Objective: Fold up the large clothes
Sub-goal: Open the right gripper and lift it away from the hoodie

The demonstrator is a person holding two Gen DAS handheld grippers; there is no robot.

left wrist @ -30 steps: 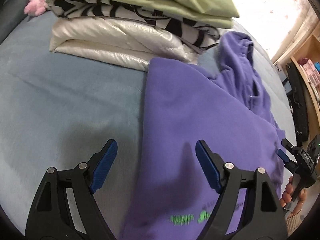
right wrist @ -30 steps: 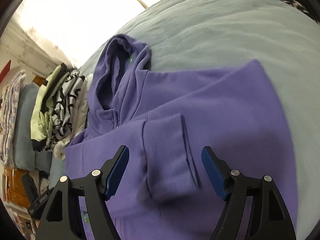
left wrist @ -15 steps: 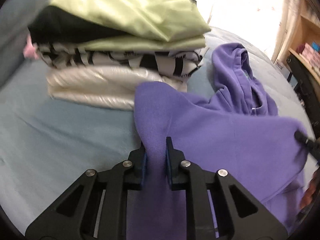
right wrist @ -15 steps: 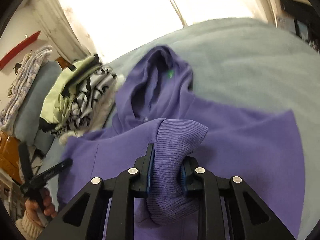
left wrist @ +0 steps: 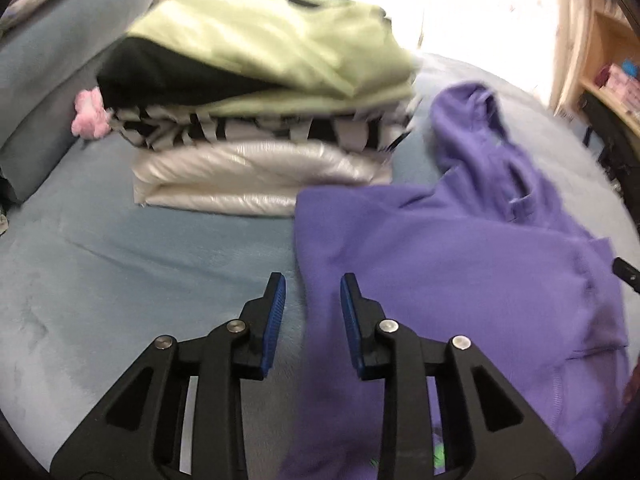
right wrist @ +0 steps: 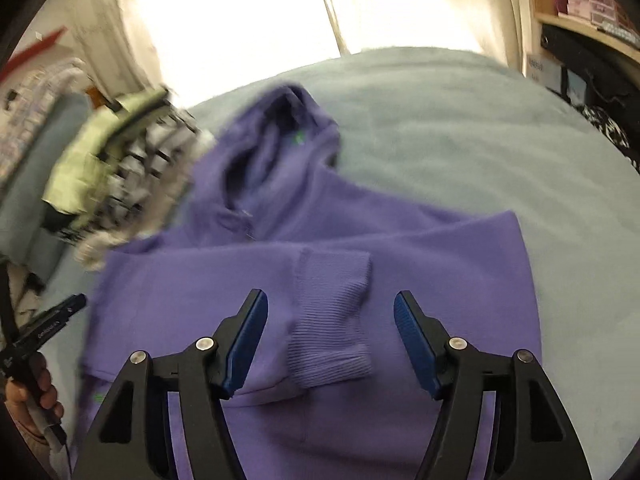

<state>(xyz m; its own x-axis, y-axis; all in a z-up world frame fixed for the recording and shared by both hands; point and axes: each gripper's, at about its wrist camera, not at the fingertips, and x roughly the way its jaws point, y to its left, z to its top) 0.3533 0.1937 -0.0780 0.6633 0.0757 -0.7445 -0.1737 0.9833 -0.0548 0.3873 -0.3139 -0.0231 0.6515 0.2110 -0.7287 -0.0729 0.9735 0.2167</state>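
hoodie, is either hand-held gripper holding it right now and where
Neither. Both jaws are opening: the left hand-held gripper straddles the hoodie edge, the right the cuff, pads clear.

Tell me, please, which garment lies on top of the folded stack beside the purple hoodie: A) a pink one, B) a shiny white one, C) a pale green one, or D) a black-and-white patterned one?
C: the pale green garment crowns the stack, above the black-and-white patterned one and the shiny white one at the bottom.

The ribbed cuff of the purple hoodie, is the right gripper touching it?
Apart. In the right wrist view the right gripper is opening, and the ribbed cuff lies flat on the purple hoodie, with purple fabric showing between it and each blue pad.
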